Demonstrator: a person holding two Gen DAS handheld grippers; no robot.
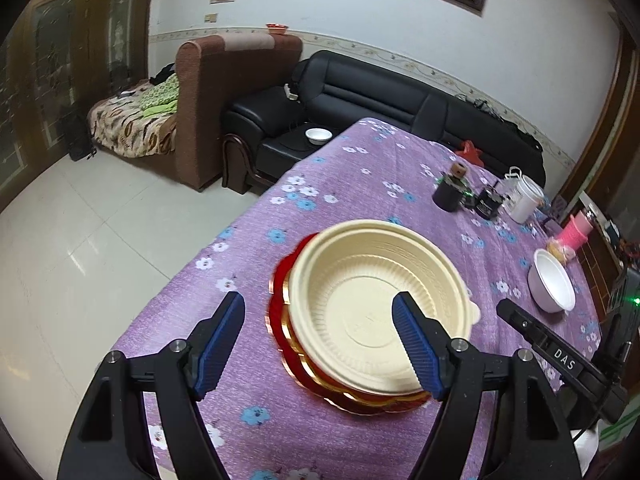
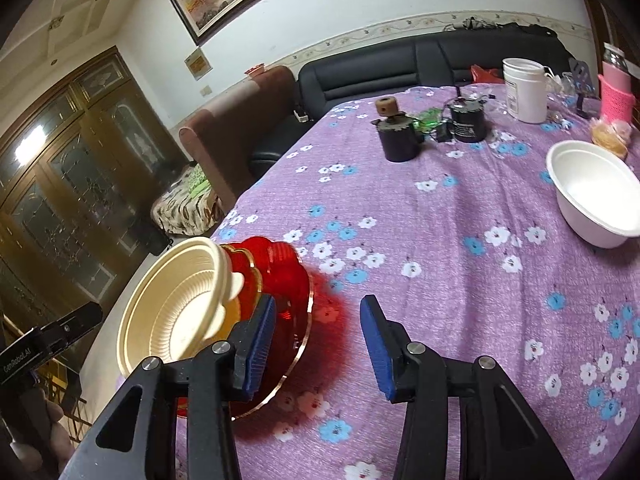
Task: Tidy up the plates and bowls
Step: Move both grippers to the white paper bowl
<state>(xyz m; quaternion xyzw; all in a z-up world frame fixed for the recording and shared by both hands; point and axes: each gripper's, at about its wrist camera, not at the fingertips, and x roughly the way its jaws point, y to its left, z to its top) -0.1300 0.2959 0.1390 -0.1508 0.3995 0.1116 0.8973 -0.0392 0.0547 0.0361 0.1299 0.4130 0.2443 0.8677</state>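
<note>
Left wrist view shows the cream bowl stacked on the red plate, both grippers' jaws open and empty, while the white bowl remains apart on the worktop.

Ribbed bowl on scalloped plate; foam bowl well right; canisters behind.

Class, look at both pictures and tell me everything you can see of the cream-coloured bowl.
The cream bowl is round, wide and shallow, seemingly thin plastic, with ribbed walls, a flat base, a stepped rim and a small rim tab. It is empty and sits tilted on the red gold-edged plates near the table's edge. The left gripper's open jaws straddle its near rim; contact is unclear.
</note>
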